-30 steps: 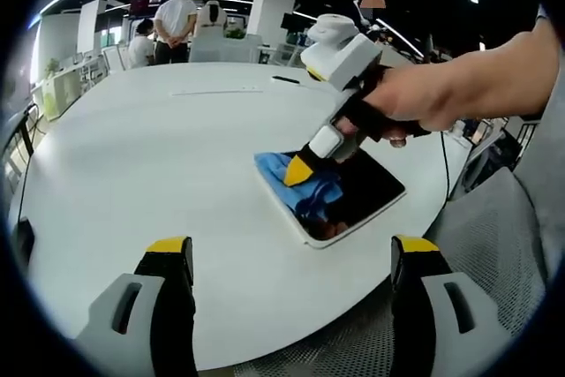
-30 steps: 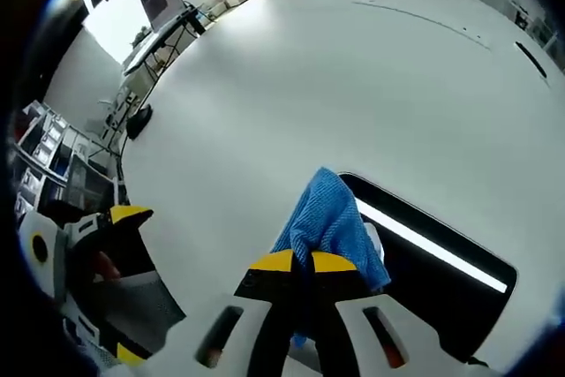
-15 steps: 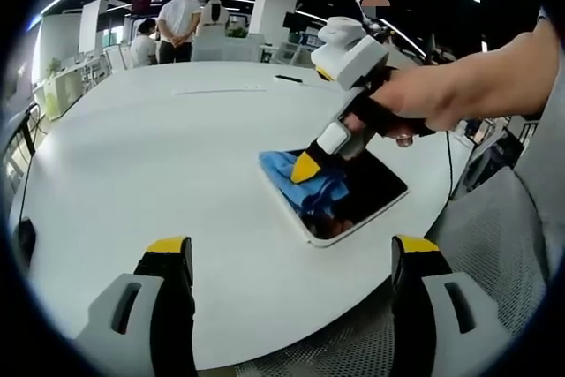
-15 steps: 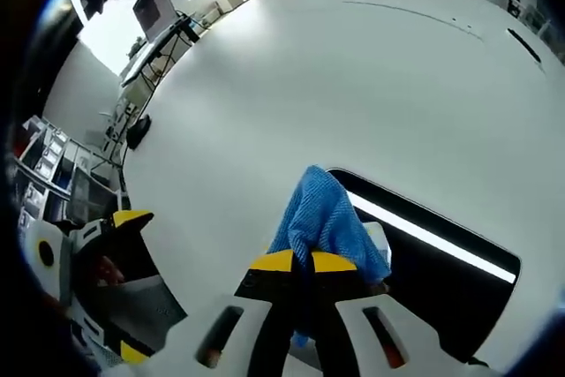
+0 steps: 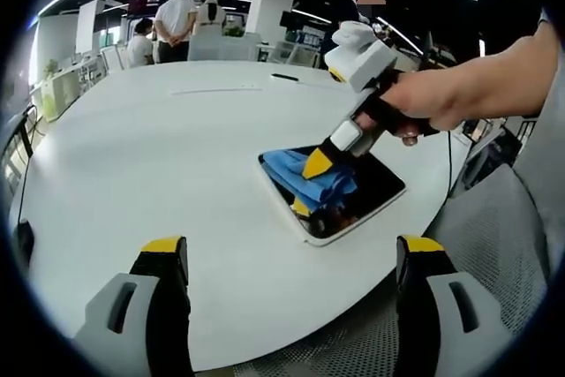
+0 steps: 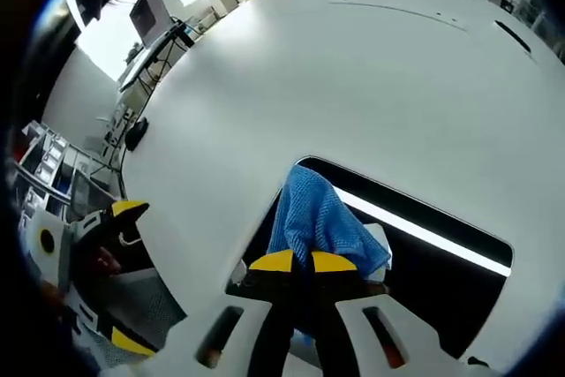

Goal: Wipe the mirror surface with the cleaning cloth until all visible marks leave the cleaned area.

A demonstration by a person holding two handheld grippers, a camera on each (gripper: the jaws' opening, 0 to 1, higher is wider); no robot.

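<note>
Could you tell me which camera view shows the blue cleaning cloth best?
The right gripper view: the cloth is close, pinched in the right gripper on the mirror. The left gripper view shows it smaller, partly behind that gripper.

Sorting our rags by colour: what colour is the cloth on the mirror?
Blue. The cloth shows best in the right gripper view, lying on the mirror.

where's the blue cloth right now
The blue cloth lies on the mirror right of centre in the left gripper view, pinched by the right hand-held gripper, on the white table.
</note>
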